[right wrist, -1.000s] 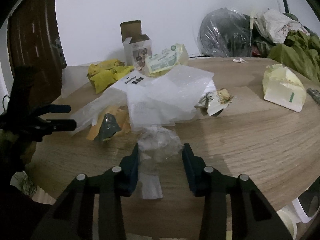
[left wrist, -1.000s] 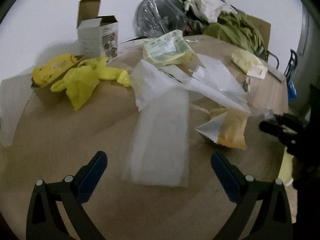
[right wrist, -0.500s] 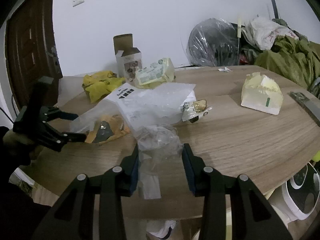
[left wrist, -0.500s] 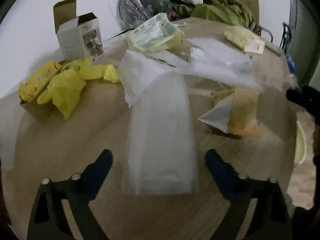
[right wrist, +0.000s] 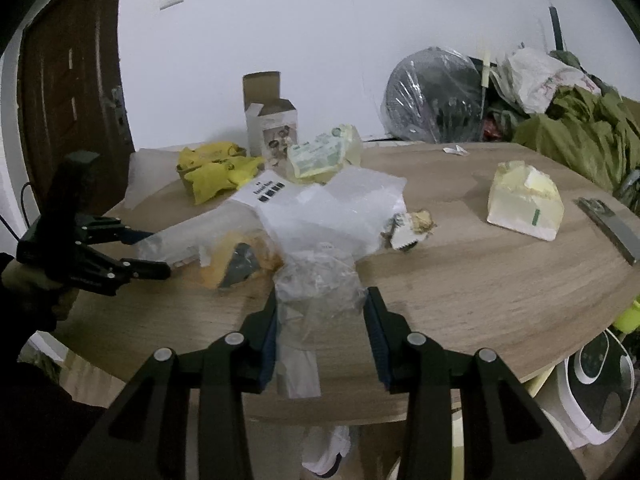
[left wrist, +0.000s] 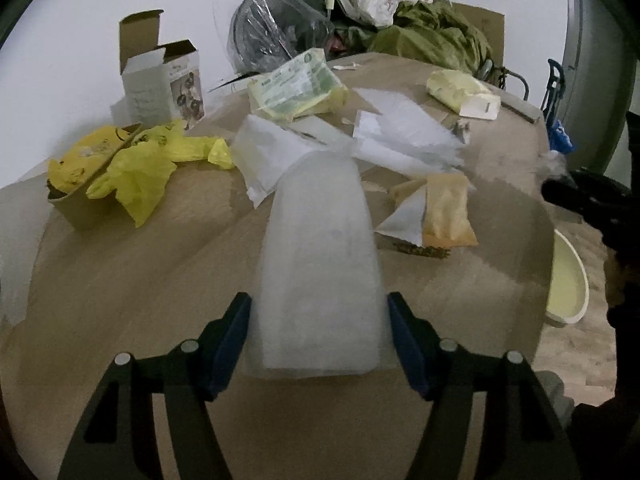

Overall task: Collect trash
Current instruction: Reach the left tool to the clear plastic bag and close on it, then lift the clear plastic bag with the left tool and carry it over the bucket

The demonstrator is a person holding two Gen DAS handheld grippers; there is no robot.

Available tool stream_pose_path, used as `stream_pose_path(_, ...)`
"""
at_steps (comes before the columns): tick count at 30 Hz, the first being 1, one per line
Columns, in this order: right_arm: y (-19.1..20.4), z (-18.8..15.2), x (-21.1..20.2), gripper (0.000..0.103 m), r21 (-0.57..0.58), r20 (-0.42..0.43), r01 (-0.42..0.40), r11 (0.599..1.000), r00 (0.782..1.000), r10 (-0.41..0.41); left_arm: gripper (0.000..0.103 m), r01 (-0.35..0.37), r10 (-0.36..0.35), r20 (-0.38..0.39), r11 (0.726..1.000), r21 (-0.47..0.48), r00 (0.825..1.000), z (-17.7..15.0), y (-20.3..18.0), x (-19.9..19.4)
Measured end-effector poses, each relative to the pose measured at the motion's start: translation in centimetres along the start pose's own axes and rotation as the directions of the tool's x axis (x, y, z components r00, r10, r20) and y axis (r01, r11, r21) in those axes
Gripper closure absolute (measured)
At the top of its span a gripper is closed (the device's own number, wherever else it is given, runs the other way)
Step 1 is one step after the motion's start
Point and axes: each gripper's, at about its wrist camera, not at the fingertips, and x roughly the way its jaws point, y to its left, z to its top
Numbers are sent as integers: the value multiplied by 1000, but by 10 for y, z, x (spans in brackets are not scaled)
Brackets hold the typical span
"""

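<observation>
Trash lies scattered on a round wooden table. My left gripper is open, its blue pads on either side of the near end of a long clear plastic bag lying flat; I cannot tell if they touch it. It shows at the left of the right wrist view. My right gripper is shut on a crumpled clear plastic wrapper and holds it above the table's near edge. It shows at the right of the left wrist view.
Also on the table: yellow bags in a paper bowl, an open white carton, a green printed packet, white plastic sheets, an orange pouch, a pale yellow wrapper. A wrapped fan and green cloth lie behind.
My left gripper moved forward over the clear plastic bag, and its fingers narrowed around the bag's near end. My right gripper rose and pulled back with the crumpled wrapper.
</observation>
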Motion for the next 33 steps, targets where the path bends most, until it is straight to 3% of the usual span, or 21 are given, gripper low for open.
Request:
stream_pose_path(10,19,4,-15,66,-23,27,2,1000,1000,-1,37,-13,19,112,999,-51,994,-14,3,-49)
stream_pose_path(16,32,7,-32,66,-42,59,6,999,998,-3,42,-24,40,217,997,-76,975,-16,4,-82)
stream_pose_path(20,35,7,-43,66,-40,74,15,999,997,-12,58,-21,46,273,996,-92,961,-14,4,-100)
stream_pose_path(25,34,4,-56,66,-26,90,29,999,996,-27,68,-12,40,293,995,-99,955,-12,5,-103)
stream_pose_path(26,33,2,-58,66,-22,91,33,999,995,-31,80,-7,36,291,995,-100,956,-11,6,-102)
stream_pose_path(27,33,1,-60,66,-19,93,37,999,995,-35,85,-9,38,284,995,-104,958,-12,6,-100)
stream_pose_path(33,26,-6,-71,66,7,98,56,998,994,-56,92,13,18,308,995,-99,951,-8,4,-104)
